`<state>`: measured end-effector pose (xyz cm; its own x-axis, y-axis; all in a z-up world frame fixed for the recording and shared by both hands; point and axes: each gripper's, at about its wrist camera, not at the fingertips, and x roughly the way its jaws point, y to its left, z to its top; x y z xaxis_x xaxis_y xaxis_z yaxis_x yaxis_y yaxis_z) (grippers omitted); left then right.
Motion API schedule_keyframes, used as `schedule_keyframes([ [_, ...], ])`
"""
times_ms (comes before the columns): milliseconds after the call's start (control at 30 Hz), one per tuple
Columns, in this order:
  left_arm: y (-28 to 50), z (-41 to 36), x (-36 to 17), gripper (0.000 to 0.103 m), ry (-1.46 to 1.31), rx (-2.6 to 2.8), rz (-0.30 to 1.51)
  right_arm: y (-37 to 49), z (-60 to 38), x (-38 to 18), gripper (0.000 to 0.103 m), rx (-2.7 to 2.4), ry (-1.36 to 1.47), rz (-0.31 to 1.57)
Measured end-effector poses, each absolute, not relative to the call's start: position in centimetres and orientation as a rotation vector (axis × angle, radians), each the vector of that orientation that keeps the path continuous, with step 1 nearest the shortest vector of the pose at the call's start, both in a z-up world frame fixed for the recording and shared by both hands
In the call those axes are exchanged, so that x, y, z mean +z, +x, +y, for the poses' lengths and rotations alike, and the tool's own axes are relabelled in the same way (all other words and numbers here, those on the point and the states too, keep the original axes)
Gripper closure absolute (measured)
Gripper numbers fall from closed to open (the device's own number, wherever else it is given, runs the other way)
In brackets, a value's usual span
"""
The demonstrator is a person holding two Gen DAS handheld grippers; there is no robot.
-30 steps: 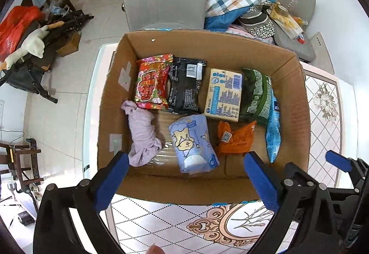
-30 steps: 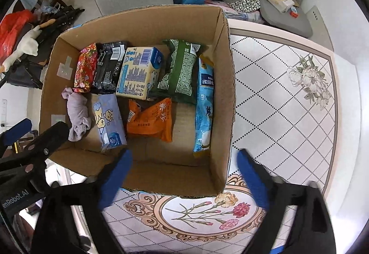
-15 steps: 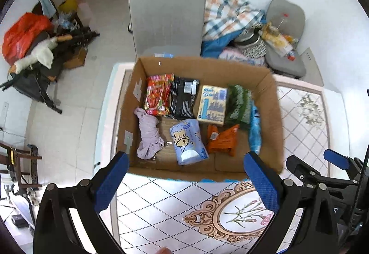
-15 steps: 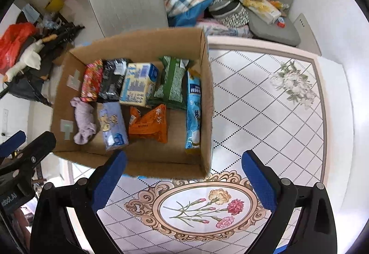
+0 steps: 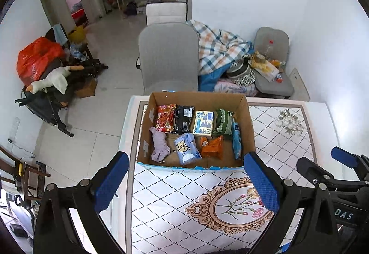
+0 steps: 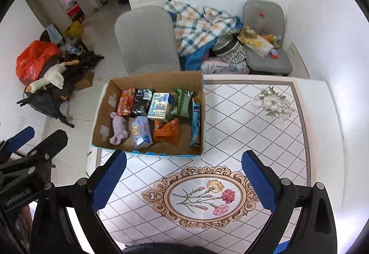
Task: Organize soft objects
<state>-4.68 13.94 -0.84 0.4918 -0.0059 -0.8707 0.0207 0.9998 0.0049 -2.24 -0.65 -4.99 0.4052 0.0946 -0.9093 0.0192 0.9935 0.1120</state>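
Note:
An open cardboard box [image 5: 250, 124] [image 6: 101, 115] stands at the table's far left corner. It holds several soft packs: a lilac cloth [image 5: 159, 144] [image 6: 118, 127], a light blue tissue pack [image 5: 186, 149] [image 6: 141, 131], an orange packet [image 5: 212, 144] [image 6: 166, 131], red, black, yellow-blue and green packs, and a blue packet along the right wall. My left gripper [image 5: 185, 181] is open and empty, well short of the box. My right gripper [image 6: 183, 179] is open and empty over the floral medallion.
The table [image 6: 265, 134] has a white diamond pattern with a flower medallion [image 6: 200, 196]. A grey chair [image 5: 169, 58] stands behind the box. A plaid blanket [image 5: 219, 46] and a second cluttered chair [image 5: 272, 64] lie beyond. Floor clutter sits at far left.
Both grippers have pulled back and up from the box, which now looks smaller and farther. Both stay open and empty. The box contents have not moved.

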Motion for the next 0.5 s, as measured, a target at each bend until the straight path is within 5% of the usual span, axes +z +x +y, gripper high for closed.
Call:
schedule_keyframes([
  [500, -9.3, 14.4, 4.3, 0.001, -0.025, -0.005, 0.981, -8.8, -0.8, 2.3, 0.001, 0.011, 0.036, 1.006],
])
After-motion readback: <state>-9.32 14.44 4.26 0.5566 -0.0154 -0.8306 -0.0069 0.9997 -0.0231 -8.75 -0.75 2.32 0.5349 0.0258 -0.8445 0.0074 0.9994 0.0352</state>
